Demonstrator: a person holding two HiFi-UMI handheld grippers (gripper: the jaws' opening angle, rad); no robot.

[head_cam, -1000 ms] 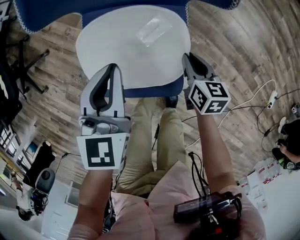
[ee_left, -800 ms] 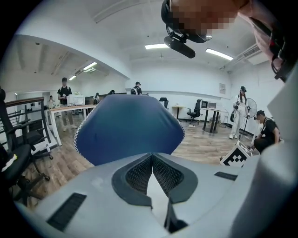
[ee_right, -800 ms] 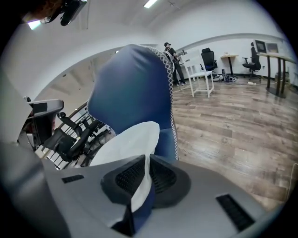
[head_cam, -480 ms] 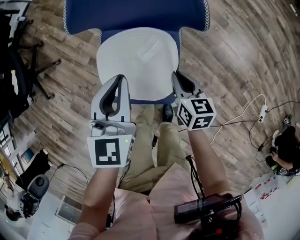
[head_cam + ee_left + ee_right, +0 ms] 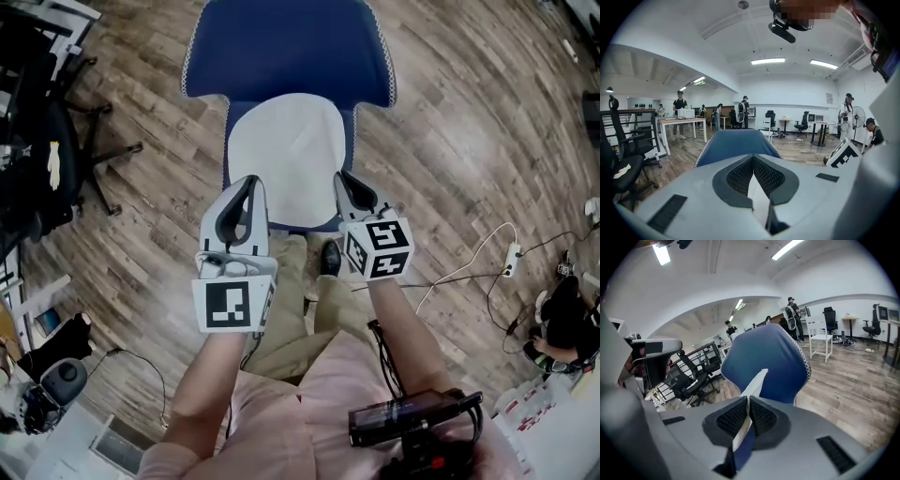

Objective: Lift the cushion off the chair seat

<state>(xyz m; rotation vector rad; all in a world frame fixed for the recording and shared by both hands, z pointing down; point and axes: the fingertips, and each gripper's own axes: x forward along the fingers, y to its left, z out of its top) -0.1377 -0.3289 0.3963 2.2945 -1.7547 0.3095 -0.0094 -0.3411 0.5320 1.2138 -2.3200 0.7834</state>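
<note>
A white cushion (image 5: 291, 150) lies on the seat of a blue chair (image 5: 286, 52) at the top middle of the head view. My left gripper (image 5: 246, 187) is shut on the cushion's front left edge, and my right gripper (image 5: 345, 183) is shut on its front right edge. In the left gripper view the gripper (image 5: 753, 161) has its pads pressed together, with white cushion fabric (image 5: 757, 197) showing between them. In the right gripper view the gripper (image 5: 749, 404) pinches the cushion (image 5: 757, 380) edge-on, with a blue layer under it, in front of the blue chair back (image 5: 771, 357).
A black office chair (image 5: 47, 159) stands on the wooden floor at the left. Cables and a power strip (image 5: 511, 251) lie at the right, near a seated person (image 5: 562, 319). The holder's legs (image 5: 300, 300) are just below the seat. Desks (image 5: 679, 123) and standing people fill the room behind.
The chair and cushion have shrunk and slid down towards the middle of the head view as the camera drew back. Both grippers have kept their hold on the cushion's front edge.
</note>
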